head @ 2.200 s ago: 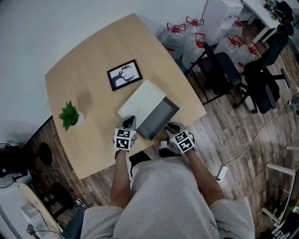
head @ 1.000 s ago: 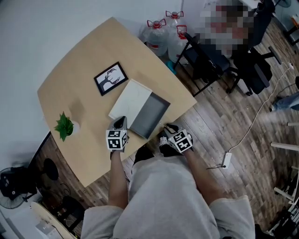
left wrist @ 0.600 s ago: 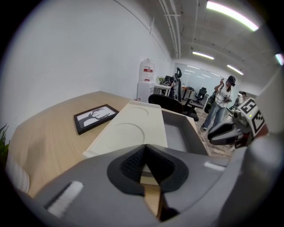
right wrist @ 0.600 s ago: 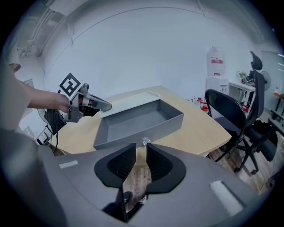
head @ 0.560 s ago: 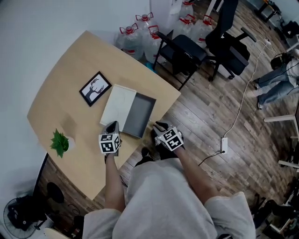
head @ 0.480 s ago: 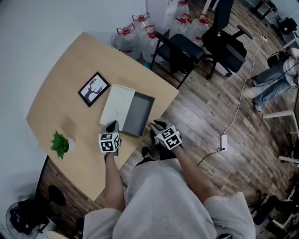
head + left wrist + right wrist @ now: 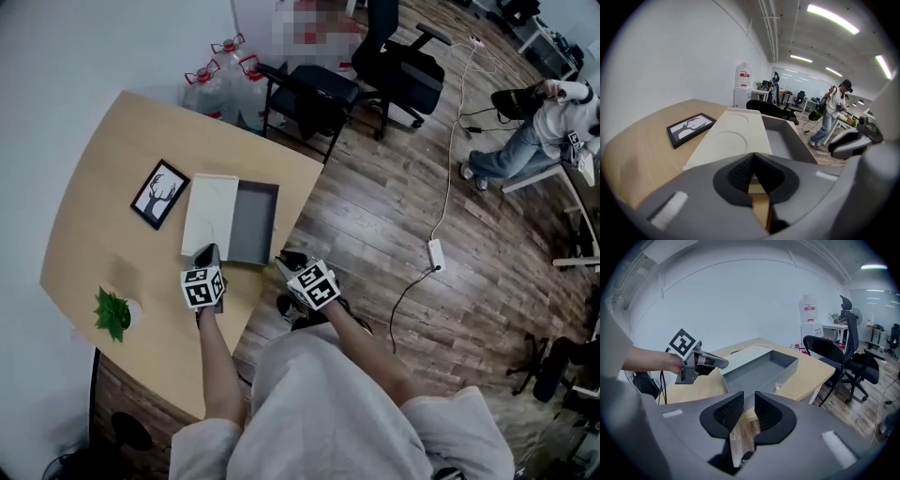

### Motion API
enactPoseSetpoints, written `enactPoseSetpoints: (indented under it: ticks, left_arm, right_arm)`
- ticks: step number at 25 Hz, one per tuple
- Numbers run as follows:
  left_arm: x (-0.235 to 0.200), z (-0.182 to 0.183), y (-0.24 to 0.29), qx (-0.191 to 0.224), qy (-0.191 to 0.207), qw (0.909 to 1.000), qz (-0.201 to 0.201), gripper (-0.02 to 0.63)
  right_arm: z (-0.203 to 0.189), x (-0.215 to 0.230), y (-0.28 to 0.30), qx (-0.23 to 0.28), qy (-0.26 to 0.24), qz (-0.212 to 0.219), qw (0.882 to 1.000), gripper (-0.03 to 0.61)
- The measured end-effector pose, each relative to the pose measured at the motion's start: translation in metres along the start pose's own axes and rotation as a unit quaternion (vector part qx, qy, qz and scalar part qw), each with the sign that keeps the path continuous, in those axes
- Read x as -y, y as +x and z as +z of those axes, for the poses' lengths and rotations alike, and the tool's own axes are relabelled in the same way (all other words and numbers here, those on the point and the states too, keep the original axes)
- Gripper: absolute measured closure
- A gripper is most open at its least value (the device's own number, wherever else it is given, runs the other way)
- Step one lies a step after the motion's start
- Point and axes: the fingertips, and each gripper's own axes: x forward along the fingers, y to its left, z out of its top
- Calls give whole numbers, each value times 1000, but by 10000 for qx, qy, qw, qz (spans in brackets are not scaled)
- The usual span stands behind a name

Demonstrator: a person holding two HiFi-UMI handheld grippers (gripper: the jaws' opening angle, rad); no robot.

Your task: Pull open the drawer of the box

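My left claw (image 7: pixel 753 154) had its jaws pressed together at the tips, with nothing caught in them. Straight ahead of it lay the white box (image 7: pixel 731 140), its near edge just past the jaw tips; I could not tell whether the two touched. The grey drawer (image 7: pixel 783 140) stood drawn out of the box, ahead and to the right of this claw. A framed picture (image 7: pixel 690 127) lay ahead and to the left, beside the box.

My right claw (image 7: pixel 749 394) had its jaws a narrow gap apart and held nothing. It hung off the edge of the table (image 7: pixel 813 373), over wooden floor. The drawer (image 7: pixel 759 369) sat ahead of it on the tabletop, clear of the jaws, with its small clear knob (image 7: pixel 777 386) facing the claw, a little right of the gap. From this side the left claw (image 7: pixel 717 363) showed at the drawer's near left corner.

From overhead, both claws, left (image 7: pixel 204 253) and right (image 7: pixel 287 260), flanked the drawer's (image 7: pixel 253 221) front end.
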Motion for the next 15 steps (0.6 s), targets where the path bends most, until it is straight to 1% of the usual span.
enactPoseSetpoints:
  ticks: [3,6,10,15]
  left_arm:
    - [7,2,1,12,69,9998,-171,561]
    - [18,1,-10,18,167,9996,-235,561]
    - [46,-8,-34,148,80,9990,-426,561]
    - [78,-27,-55,96,103,9969,-773,561]
  right_arm:
    - [-11,-2,-12,40,75,-142,9999,505]
    - [-13,-9,-18,169,82,-199,9996,505]
    - [-13,-22,-16,250,53,-164,9995,505]
    - [-11,-36,-1,273,41,-98,9996,505]
